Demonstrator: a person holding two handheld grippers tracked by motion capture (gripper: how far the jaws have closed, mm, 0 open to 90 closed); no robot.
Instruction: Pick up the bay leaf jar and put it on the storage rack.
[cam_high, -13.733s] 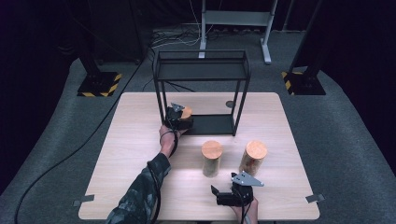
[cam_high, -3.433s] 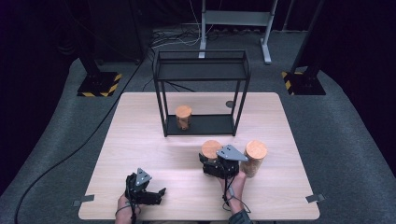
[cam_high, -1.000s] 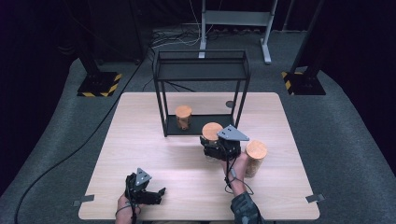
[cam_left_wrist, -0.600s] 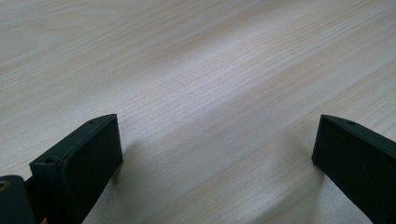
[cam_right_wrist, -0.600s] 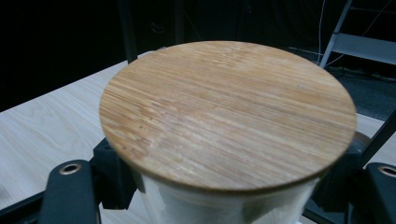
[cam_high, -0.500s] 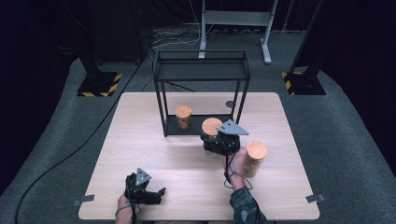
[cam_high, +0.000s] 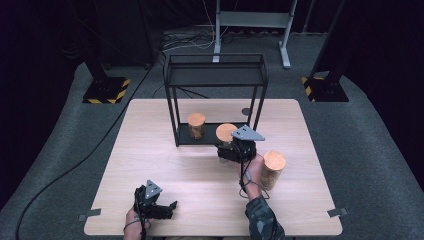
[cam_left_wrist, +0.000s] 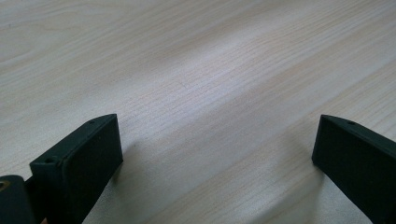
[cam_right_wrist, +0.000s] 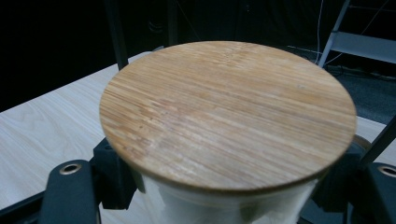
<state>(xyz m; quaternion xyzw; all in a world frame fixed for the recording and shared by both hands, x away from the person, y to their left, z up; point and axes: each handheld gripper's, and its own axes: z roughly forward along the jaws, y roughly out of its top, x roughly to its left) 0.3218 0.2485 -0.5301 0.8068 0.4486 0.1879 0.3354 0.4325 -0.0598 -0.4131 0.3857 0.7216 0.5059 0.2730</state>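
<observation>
Right gripper view: jar (cam_right_wrist: 224, 196) body cut off by bottom edge under wooden lid (cam_right_wrist: 229, 112); contents unreadable. High view: person's forearms cut off at bottom edge; small dark disc (cam_high: 245, 111) on table (cam_high: 150, 165) too small to identify.

Your high view looked forward and down over the whole table (cam_high: 165, 165) from your side; your left gripper view sat low and close on that tabletop; your right gripper view faced the rack (cam_high: 215, 75) past a jar lid (cam_right_wrist: 229, 112), very near

No lettering, label or number can be read anywhere; the distant floor stands look too blurred to tell.
</observation>
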